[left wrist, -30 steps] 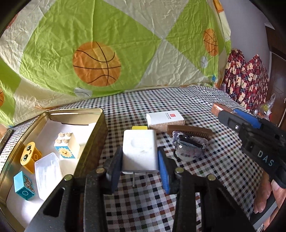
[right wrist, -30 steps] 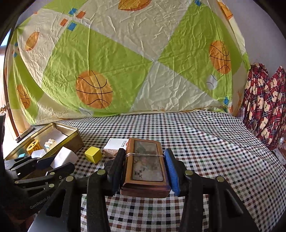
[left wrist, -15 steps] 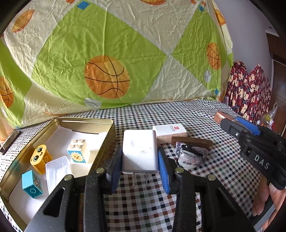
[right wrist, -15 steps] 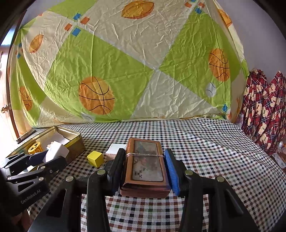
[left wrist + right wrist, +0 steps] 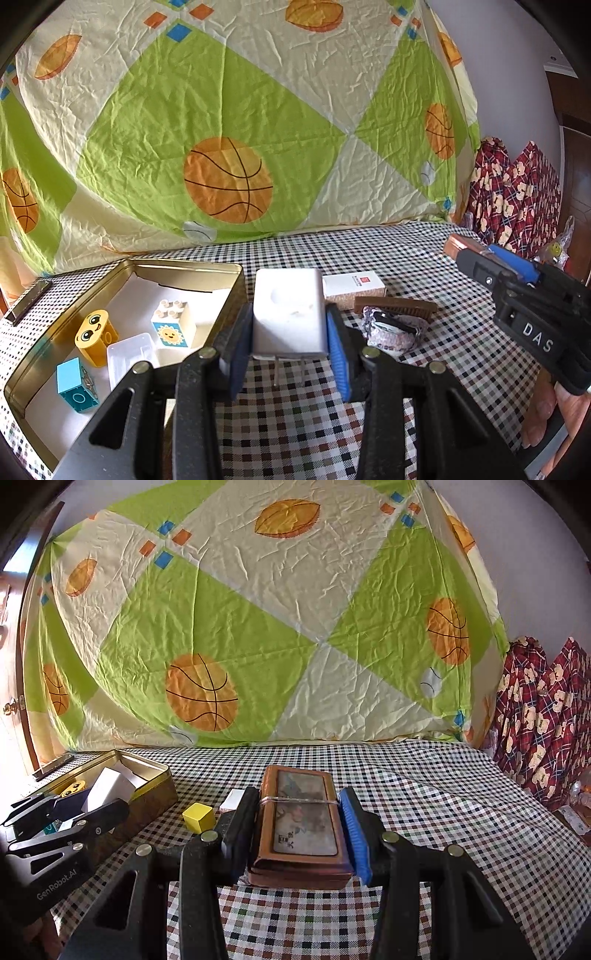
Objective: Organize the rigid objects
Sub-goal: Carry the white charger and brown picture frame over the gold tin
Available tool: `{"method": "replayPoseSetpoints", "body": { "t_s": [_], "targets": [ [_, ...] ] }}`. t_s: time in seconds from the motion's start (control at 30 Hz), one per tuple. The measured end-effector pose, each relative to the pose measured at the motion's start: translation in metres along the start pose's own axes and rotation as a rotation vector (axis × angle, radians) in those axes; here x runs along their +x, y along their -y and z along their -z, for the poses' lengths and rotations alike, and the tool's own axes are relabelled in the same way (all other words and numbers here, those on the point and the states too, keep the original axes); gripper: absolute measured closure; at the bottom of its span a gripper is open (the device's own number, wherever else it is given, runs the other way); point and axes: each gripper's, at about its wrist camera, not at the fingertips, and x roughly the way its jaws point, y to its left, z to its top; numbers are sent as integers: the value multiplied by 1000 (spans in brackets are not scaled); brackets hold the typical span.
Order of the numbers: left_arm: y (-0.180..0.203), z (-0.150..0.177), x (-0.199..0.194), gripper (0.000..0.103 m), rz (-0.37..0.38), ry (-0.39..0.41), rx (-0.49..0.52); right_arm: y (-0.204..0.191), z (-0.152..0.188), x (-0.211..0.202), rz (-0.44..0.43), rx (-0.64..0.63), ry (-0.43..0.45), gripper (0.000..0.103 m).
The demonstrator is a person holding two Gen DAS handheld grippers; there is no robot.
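White plastic charger block (image 5: 289, 312) clamped in left hand-held gripper (image 5: 288, 352), raised beside gold tin box (image 5: 207, 268), probably for drop-in; right hand-held gripper (image 5: 300, 834) grasps brown wooden case (image 5: 300, 823).

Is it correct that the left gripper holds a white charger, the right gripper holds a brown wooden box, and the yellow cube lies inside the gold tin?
Not quite: the yellow cube lies on the checked cloth outside the gold tin, as the right wrist view shows. The rest is correct.

Toy blocks (image 5: 170, 324) lie in the tin (image 5: 236, 288) at left; to its right, box (image 5: 352, 286) behind comb (image 5: 395, 305).
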Motion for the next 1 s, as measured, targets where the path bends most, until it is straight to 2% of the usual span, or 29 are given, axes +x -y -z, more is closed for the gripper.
{"method": "replayPoseSetpoints", "body": {
  "t_s": [1.0],
  "targets": [
    [-9, 5, -32, 66, -51, 146, -43, 1, 0, -14, 4, 9, 56, 56]
  ]
}}
